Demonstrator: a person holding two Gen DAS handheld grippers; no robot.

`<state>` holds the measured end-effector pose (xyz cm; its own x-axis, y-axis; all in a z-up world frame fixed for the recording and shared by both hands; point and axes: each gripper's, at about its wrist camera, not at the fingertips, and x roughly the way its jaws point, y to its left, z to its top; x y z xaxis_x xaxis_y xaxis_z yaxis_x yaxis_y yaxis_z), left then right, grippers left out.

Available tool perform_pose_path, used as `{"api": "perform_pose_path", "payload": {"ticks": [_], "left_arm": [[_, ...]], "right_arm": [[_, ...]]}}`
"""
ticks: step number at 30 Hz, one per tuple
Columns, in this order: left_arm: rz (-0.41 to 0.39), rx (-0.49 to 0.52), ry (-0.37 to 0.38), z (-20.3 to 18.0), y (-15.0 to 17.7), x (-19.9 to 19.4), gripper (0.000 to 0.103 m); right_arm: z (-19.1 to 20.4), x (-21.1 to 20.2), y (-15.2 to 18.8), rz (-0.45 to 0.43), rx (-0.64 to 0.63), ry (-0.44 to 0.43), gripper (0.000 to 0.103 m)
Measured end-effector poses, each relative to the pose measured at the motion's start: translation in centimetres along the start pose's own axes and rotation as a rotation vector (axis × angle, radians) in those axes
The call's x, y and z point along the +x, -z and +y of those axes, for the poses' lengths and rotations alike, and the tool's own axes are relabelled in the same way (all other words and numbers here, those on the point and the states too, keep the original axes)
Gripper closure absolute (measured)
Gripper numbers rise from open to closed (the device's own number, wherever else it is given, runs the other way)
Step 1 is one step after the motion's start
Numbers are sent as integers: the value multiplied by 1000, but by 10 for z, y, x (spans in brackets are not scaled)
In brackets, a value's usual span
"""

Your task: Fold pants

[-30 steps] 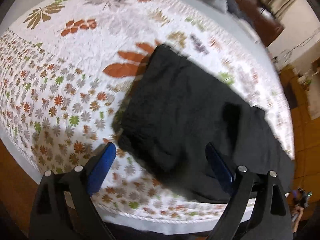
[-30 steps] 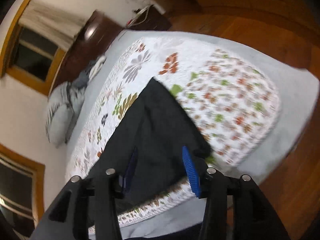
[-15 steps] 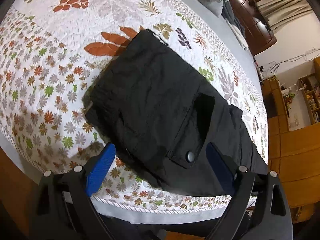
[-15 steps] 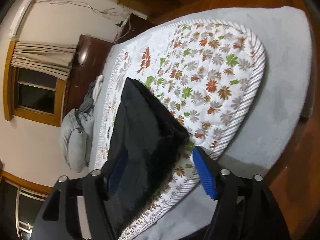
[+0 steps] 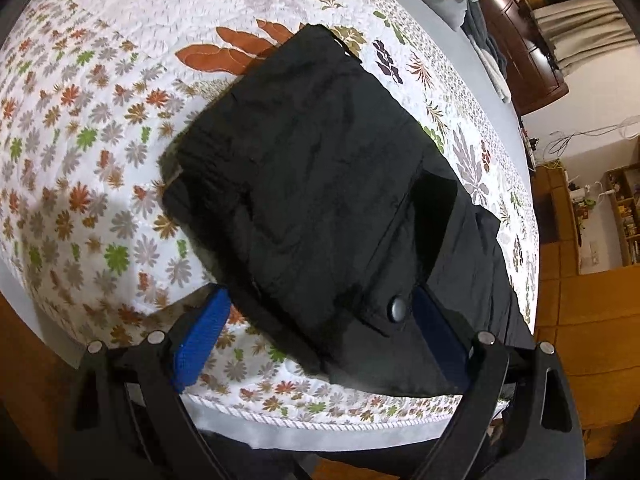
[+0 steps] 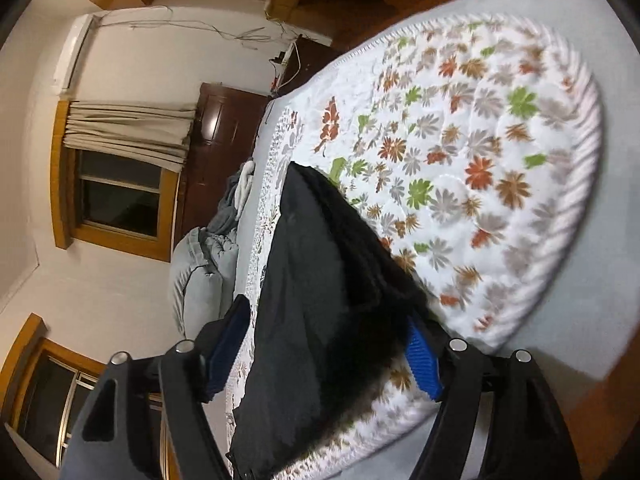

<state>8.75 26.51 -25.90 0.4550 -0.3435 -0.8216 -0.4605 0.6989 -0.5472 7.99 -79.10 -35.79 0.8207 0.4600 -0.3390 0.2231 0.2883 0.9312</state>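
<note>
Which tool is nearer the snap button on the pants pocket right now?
Left. The left tool hangs open over the pants, with the snap button just inside its right finger. The right tool straddles another edge of the pants; no button shows in its view.

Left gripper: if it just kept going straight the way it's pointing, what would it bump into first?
Most likely the black pants on the floral quilt. The open left gripper points at their near edge by the snap button, though depth is unclear.
</note>
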Motion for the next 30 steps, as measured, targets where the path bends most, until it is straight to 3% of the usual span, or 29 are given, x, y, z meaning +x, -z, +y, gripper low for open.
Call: {"api": "perform_pose_path", "payload": {"ticks": [6, 8, 10, 13, 20, 30], "left_arm": [[12, 18, -17, -10, -1, 1, 11], [19, 19, -23, -10, -1, 2, 11], [16, 11, -23, -11, -1, 2, 11], [13, 14, -19, -13, -2, 2, 11], [9, 13, 10, -13, -4, -1, 11], [5, -6, 70, -2, -4, -14, 11]], "right_arm": [[2, 3, 4, 1, -19, -22, 30], [5, 2, 3, -4, -15, -40, 42], [11, 7, 4, 12, -28, -50, 77], [17, 7, 6, 0, -36, -38, 83], [61, 5, 7, -7, -124, 22, 86], [163, 7, 14, 1, -326, 89, 86]]}}
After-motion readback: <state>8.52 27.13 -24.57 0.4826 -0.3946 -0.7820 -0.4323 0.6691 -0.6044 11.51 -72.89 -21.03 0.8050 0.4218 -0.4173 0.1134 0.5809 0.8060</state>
